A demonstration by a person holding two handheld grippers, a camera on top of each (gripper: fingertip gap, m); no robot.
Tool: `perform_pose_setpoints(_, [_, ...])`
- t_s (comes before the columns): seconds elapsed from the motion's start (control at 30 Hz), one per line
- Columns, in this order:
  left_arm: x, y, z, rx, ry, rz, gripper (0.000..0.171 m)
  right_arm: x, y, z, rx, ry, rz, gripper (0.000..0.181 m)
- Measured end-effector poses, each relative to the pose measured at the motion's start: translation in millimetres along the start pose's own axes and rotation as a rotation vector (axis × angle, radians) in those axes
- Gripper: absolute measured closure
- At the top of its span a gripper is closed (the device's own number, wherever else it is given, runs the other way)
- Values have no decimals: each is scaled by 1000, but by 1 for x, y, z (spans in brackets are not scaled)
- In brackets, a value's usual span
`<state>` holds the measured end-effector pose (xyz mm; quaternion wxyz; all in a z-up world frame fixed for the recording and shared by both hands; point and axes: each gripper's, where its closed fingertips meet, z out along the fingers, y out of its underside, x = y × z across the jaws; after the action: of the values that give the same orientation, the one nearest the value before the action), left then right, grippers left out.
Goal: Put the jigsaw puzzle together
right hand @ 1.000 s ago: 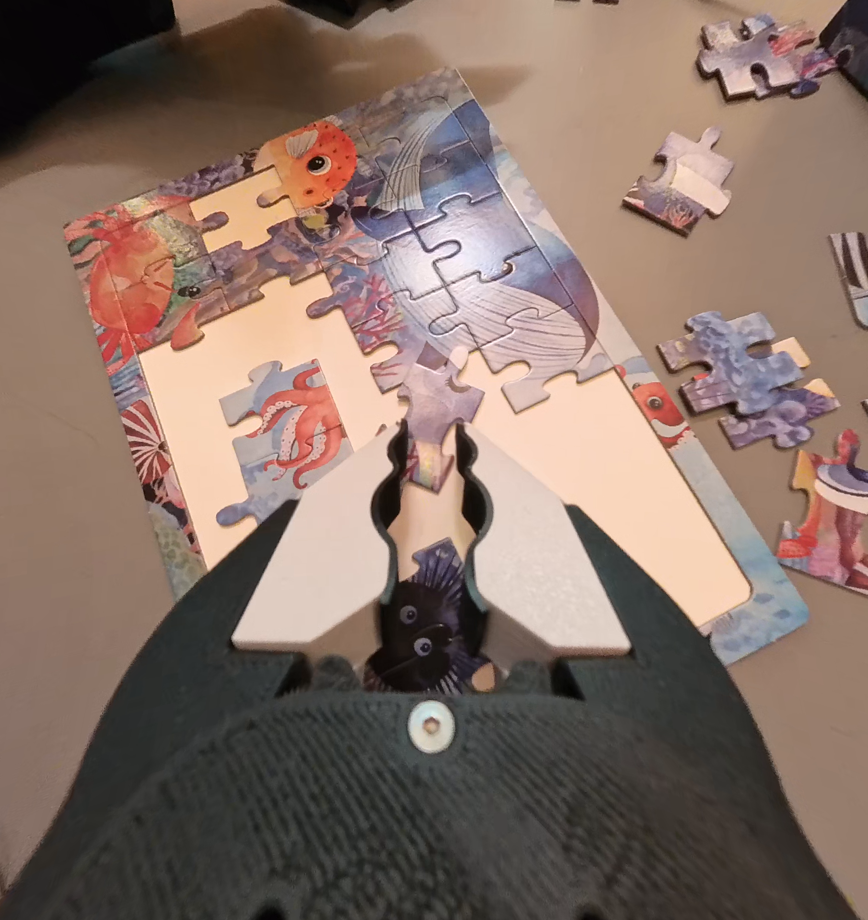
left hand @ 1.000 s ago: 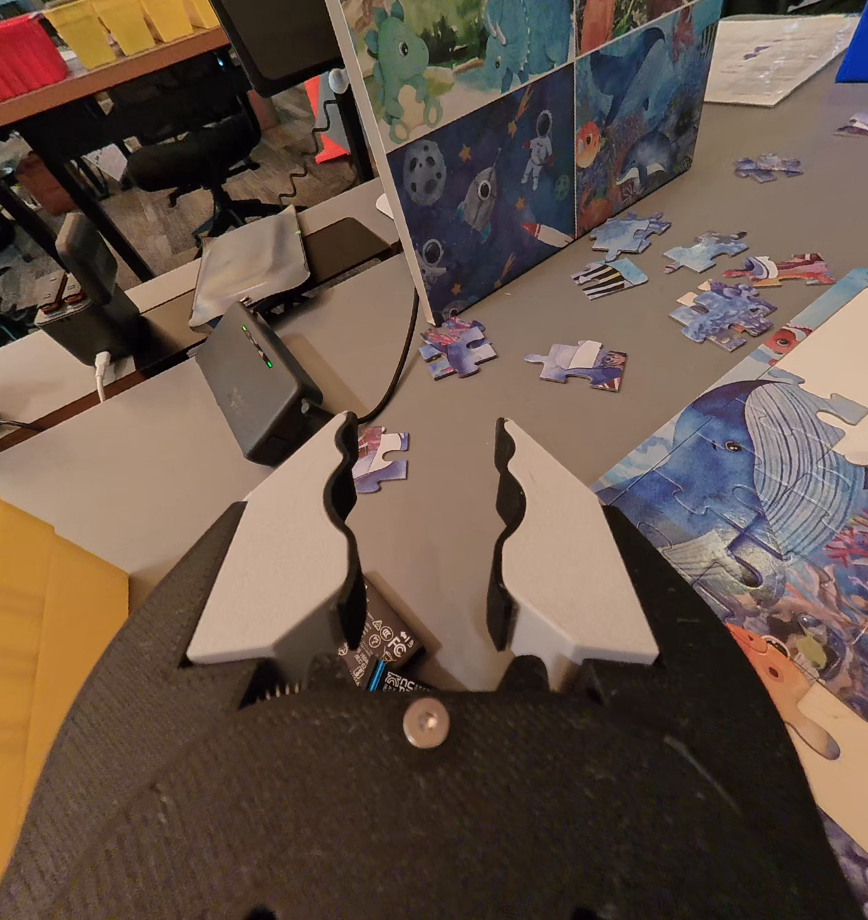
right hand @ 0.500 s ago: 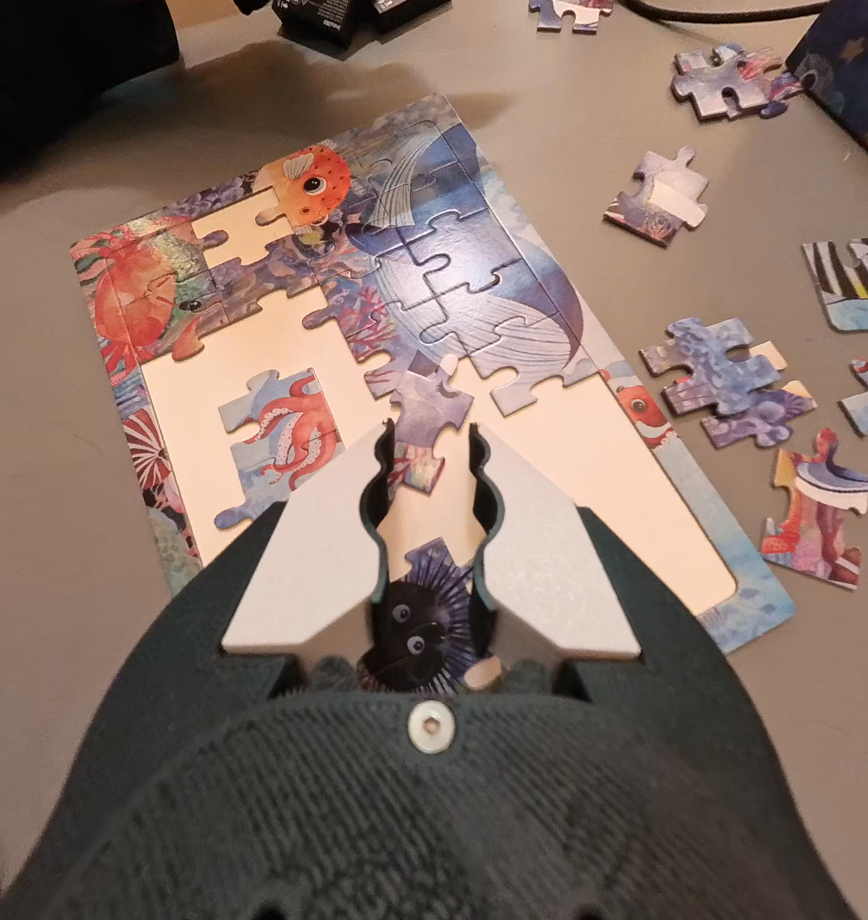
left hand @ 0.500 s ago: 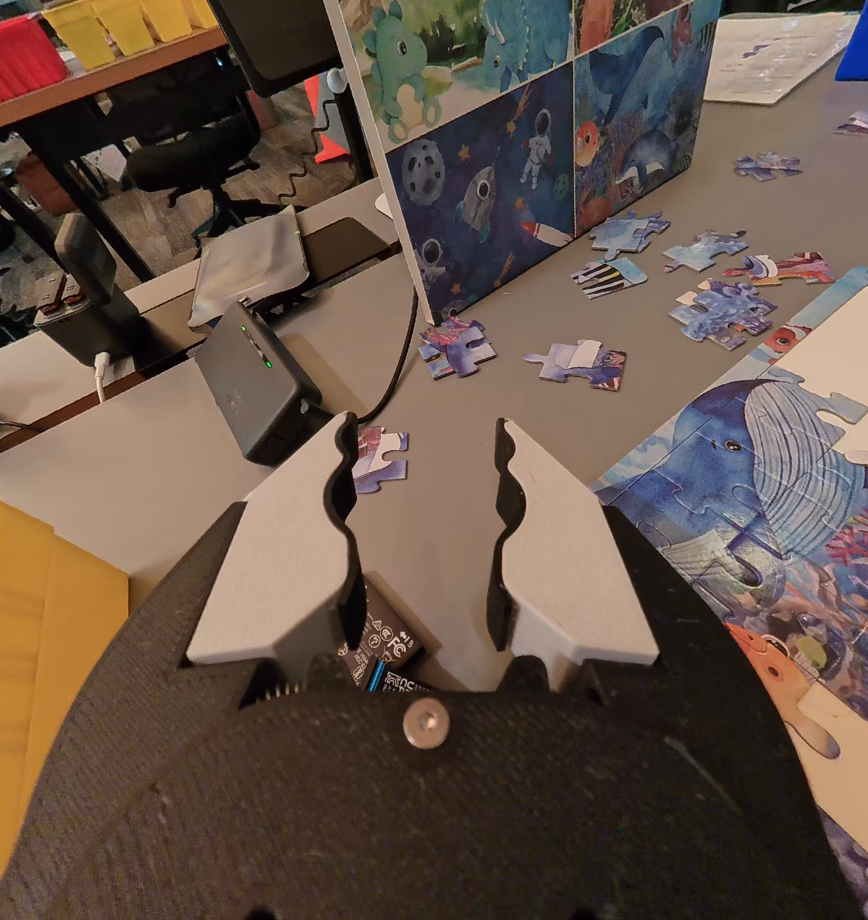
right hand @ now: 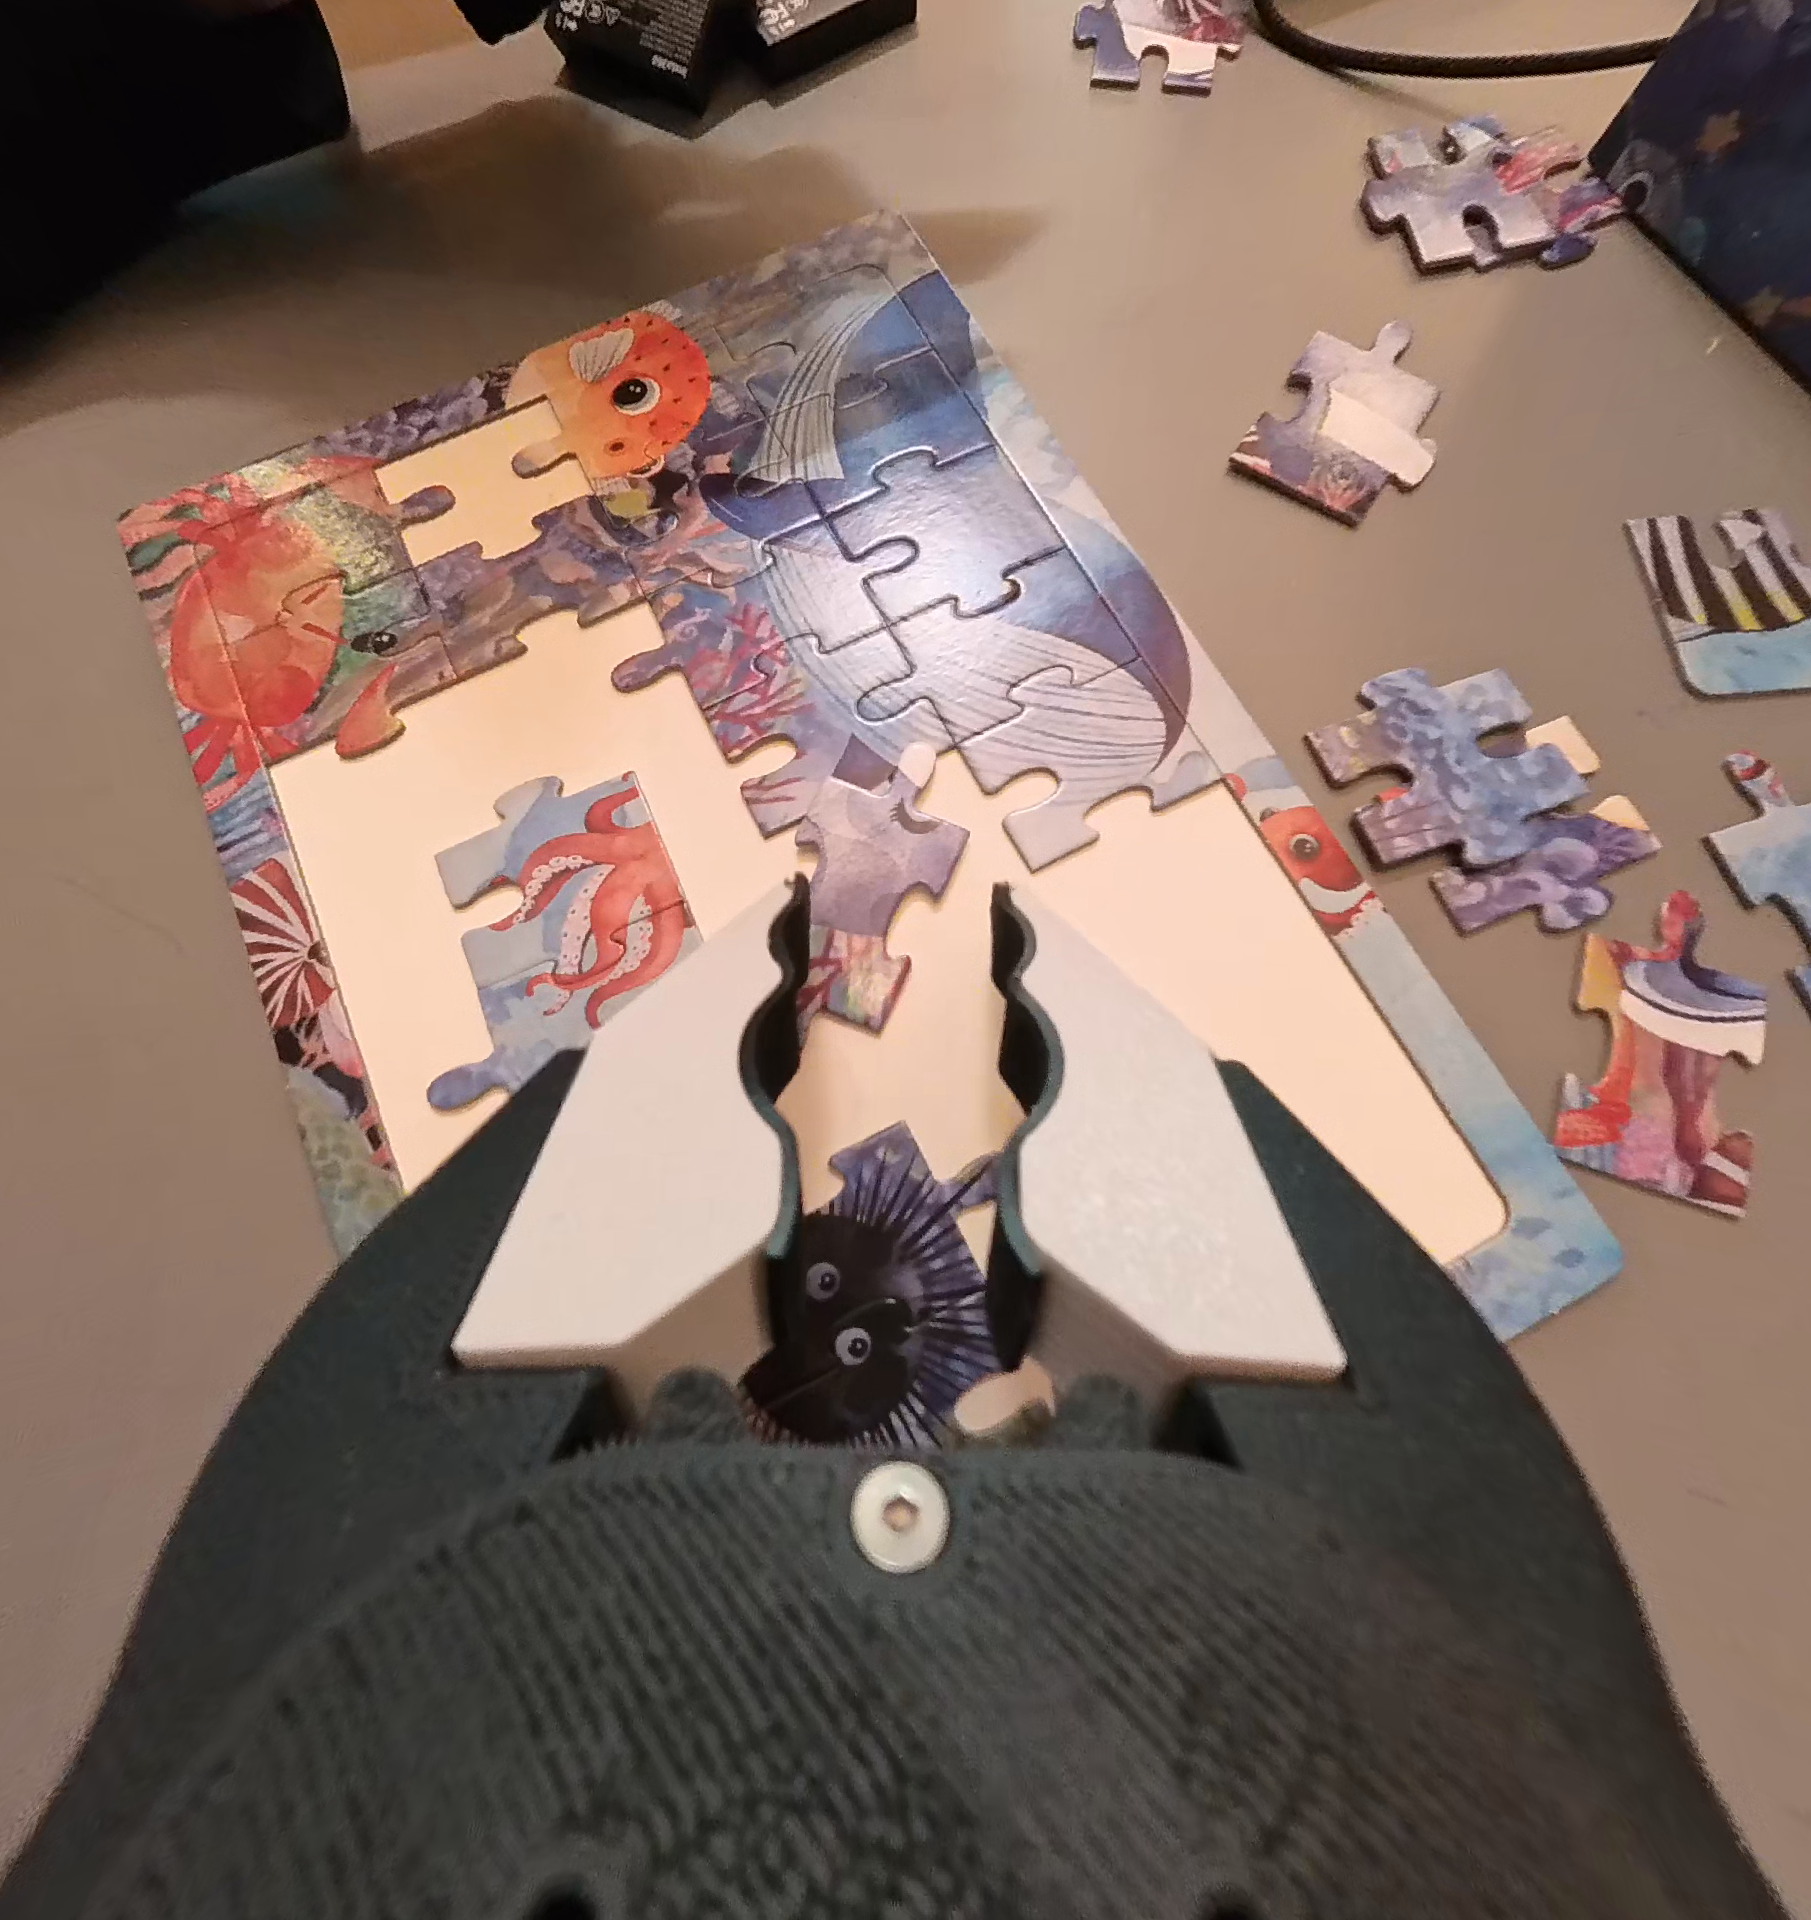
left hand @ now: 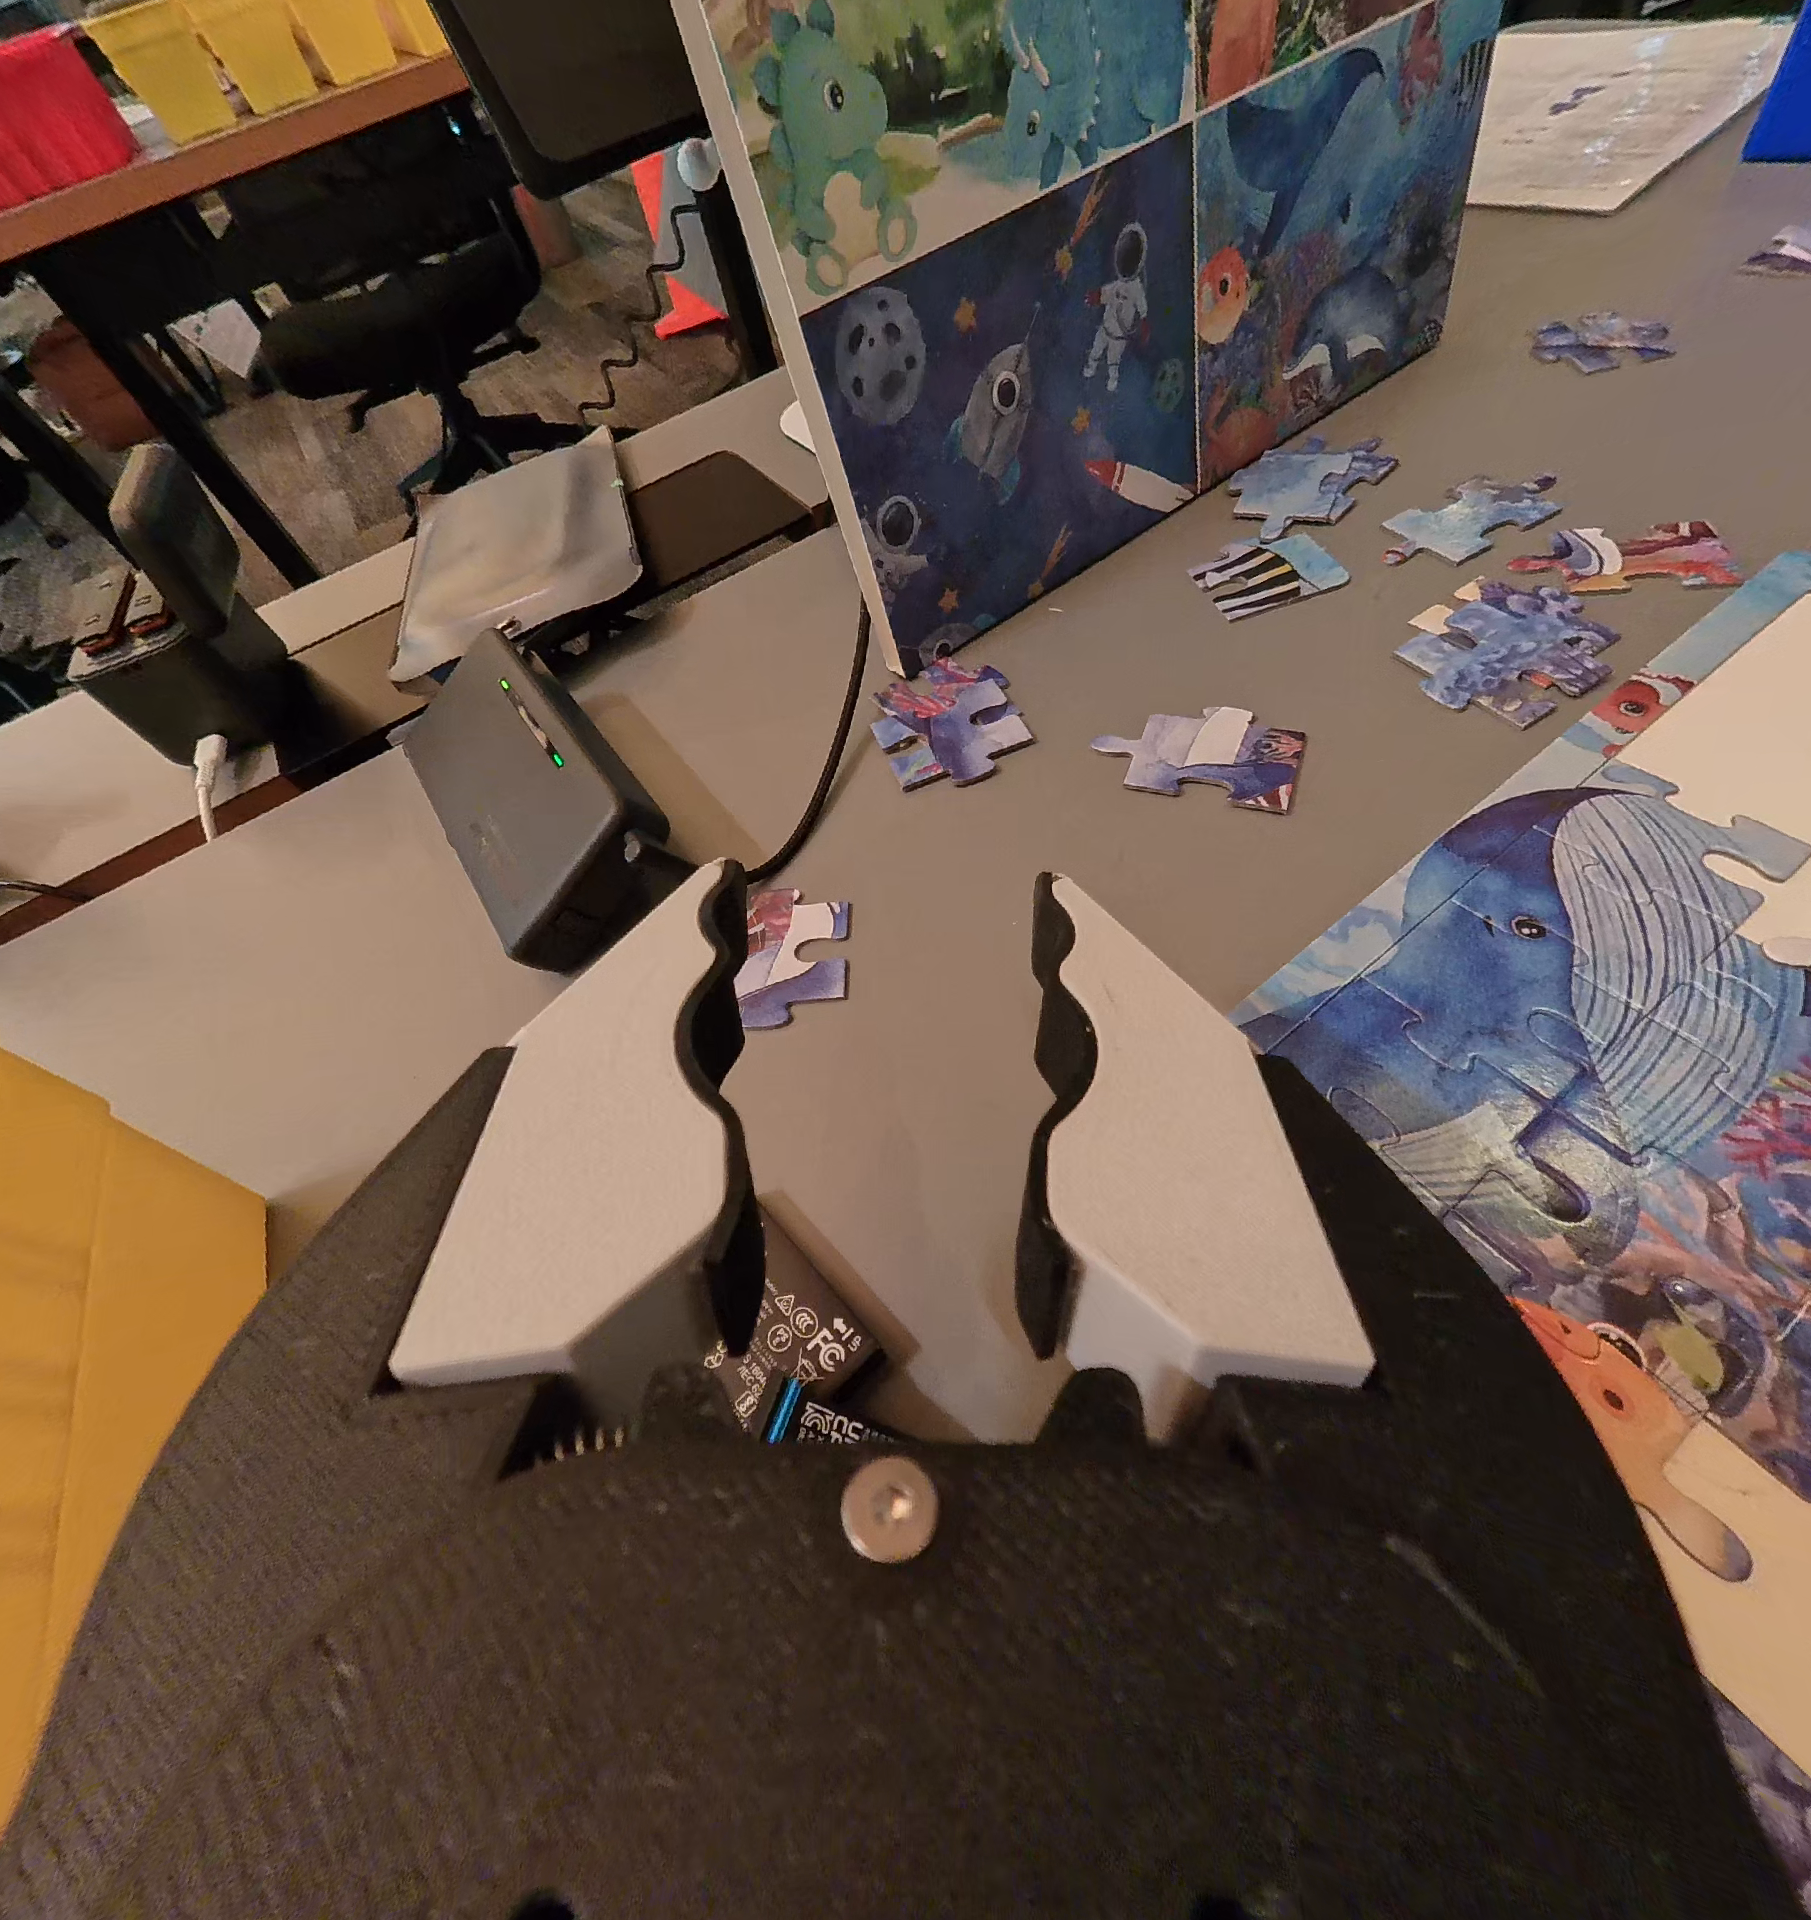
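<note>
In the left wrist view nothing has shifted: our left gripper (left hand: 888,894) hovers with fingers wide apart over the grey table (left hand: 1036,831). In the right wrist view our right gripper (right hand: 896,902) has widened and released the purple piece (right hand: 870,873), which lies on the puzzle board (right hand: 1400,1049) below the whale (right hand: 984,623).

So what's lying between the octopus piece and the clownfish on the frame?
The purple piece just released, then bare white tray, in the right wrist view.
</note>
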<state>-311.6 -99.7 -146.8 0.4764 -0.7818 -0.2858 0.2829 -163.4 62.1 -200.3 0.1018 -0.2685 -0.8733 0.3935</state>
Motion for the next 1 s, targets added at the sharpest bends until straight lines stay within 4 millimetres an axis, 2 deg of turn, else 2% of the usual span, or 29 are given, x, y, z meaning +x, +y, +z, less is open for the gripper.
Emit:
perform_pose_setpoints(0.2, [0,0,0,-1,0,3,119,-1,-1,0,3,-1,-5,148])
perform_pose_setpoints(0.33, [1,0,0,-3,1,4,119,-3,0,1,4,-15,-1,142])
perform_pose_setpoints(0.67, [2,1,1,-6,0,10,119,-6,8,8,-52,-13,-21,139])
perform_pose_setpoints(1.0, [2,1,1,-7,0,12,119,-15,9,8,-59,-65,-16,157])
